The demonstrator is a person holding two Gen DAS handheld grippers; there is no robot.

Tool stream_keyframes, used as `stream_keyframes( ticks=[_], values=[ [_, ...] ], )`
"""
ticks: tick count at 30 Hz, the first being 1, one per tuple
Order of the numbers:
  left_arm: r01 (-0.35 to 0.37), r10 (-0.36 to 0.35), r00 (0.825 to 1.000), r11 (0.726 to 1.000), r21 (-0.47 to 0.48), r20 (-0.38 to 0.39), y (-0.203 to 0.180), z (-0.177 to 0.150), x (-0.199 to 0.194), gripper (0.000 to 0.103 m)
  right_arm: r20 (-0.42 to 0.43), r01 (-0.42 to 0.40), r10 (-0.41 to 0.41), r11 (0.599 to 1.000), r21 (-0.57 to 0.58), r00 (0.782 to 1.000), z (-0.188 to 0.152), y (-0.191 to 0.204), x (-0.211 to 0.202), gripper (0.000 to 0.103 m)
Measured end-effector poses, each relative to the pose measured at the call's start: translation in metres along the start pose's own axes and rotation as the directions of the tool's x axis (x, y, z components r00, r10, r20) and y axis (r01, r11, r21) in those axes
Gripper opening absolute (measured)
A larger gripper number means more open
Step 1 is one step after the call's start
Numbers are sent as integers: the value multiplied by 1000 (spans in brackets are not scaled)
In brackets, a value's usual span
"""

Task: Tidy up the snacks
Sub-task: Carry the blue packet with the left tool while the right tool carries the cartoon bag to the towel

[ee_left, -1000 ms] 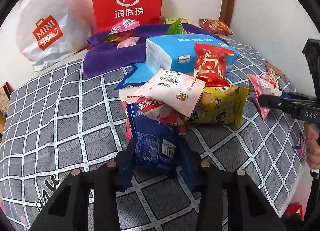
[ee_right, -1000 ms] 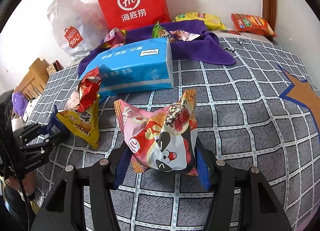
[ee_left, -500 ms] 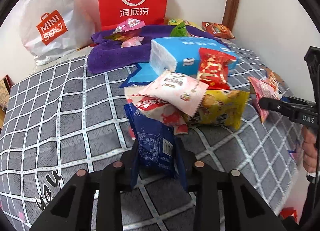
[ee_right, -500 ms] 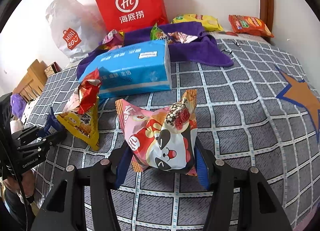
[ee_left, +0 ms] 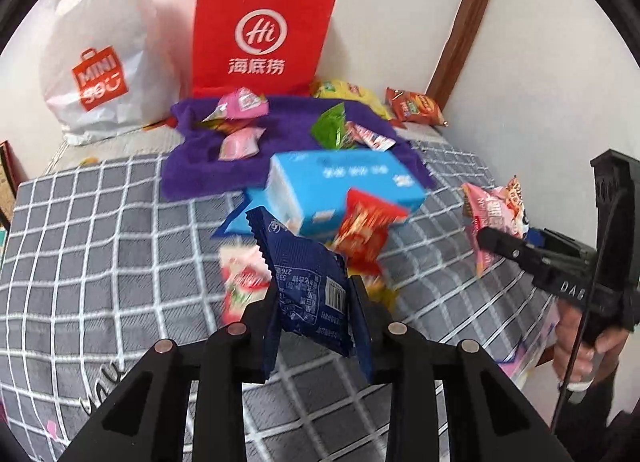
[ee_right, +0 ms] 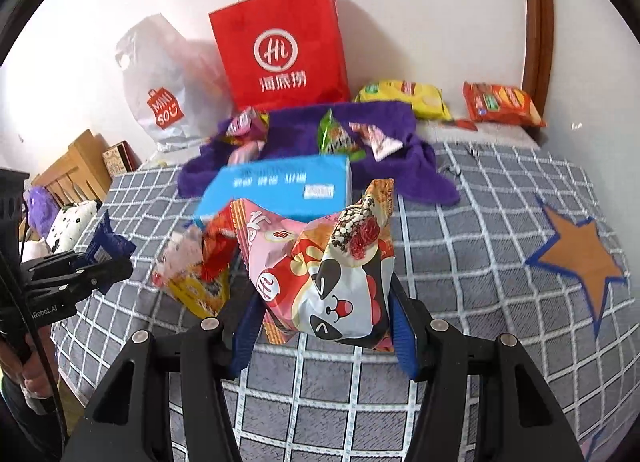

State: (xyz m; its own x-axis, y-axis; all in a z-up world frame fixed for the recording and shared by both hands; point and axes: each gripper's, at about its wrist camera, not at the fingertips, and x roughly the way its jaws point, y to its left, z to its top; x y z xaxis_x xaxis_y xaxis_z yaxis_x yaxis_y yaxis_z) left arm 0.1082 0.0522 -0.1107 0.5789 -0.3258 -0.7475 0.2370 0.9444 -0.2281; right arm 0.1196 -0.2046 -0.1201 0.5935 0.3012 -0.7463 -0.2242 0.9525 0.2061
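My left gripper is shut on a dark blue snack packet and holds it lifted above the checked bedcover. My right gripper is shut on a pink panda-print snack bag, also raised. Each gripper shows in the other view: the right gripper at the right, the left gripper at the left. A pile of snacks lies in front of a blue tissue pack. Several small snacks lie on a purple towel.
A red paper bag and a white Miniso plastic bag stand against the back wall. Yellow and orange chip bags lie at the back right. A wooden frame and plush toys are beyond the bed's left edge.
My left gripper has lifted the blue packet off the snack pile and up. My right gripper has risen a little with the panda bag.
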Motion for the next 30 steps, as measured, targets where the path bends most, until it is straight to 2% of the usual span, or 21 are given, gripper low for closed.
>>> stream_keyframes(
  ticks=[9, 17, 23, 30],
  values=[
    [29, -30, 999, 1000, 12, 30, -21, 52, -2, 29, 33, 22, -21, 1000, -17, 999, 43, 0, -6, 56],
    [14, -15, 999, 1000, 19, 30, -28, 87, 4, 29, 64, 23, -21, 999, -26, 998, 79, 0, 0, 56],
    [-10, 9, 998, 1000, 18, 62, -25, 117, 5, 29, 86, 38, -32, 998, -58, 996, 111, 5, 9, 56],
    [-33, 32, 997, 999, 14, 74, -15, 144, 16, 29, 94, -25, 30, 999, -48, 995, 155, 4, 27, 56]
  ],
)
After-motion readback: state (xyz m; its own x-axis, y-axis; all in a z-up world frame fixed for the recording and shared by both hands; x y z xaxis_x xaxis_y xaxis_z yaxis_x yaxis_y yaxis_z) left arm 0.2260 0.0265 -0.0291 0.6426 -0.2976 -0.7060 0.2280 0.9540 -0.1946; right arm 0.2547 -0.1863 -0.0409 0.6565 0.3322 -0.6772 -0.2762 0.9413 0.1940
